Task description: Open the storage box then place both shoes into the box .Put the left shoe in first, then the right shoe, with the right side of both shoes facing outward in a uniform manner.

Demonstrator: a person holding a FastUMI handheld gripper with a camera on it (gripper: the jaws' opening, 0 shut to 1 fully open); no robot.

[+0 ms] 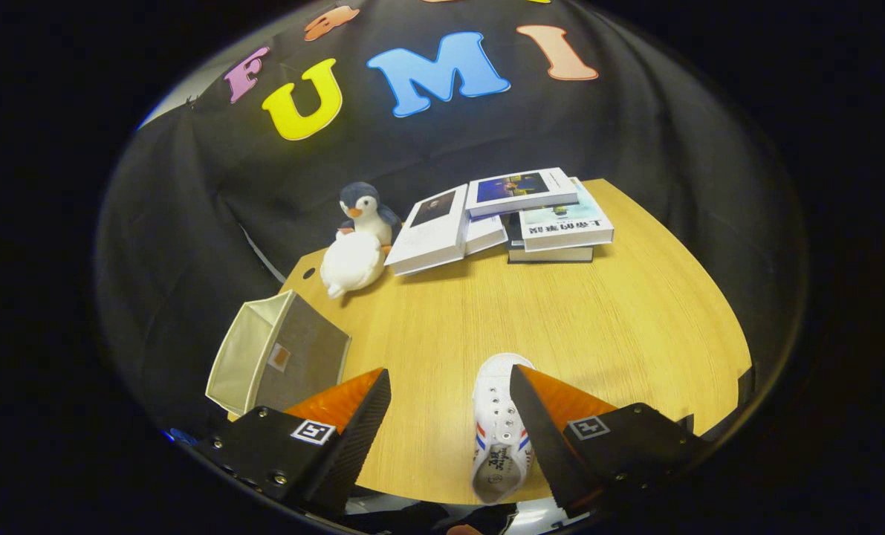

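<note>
Trouble, as I judge it, would start with the biggest thing and work down; the wooden table [531, 312] is wide, yet the fabric storage box [282, 357] sits hard against its edge at about ten o'clock from the fingers, lying tipped with its pale-lined mouth turned away from the shoe, so a shoe carried over could shove the soft box off the table or fold a wall inward rather than go in. Books [501, 215] piled at twelve o'clock and the plush penguin [359, 241] at eleven stand well beyond and look unlikely to interfere, though a wide swing toward the box passes near the penguin. One white canvas sneaker [500, 431] lies between the fingers, close against the right one, toe pointing away toward twelve; I cannot tell whether it is the left or right shoe, and picking wrongly would break the required order; an off-centre pinch could also twist it so the wrong side faces out. The gripper [449, 416] stands wide apart, clamped on nothing; its right finger seems to overlap the sneaker's side, but contact cannot be confirmed; the left finger is well apart from the shoe.
</note>
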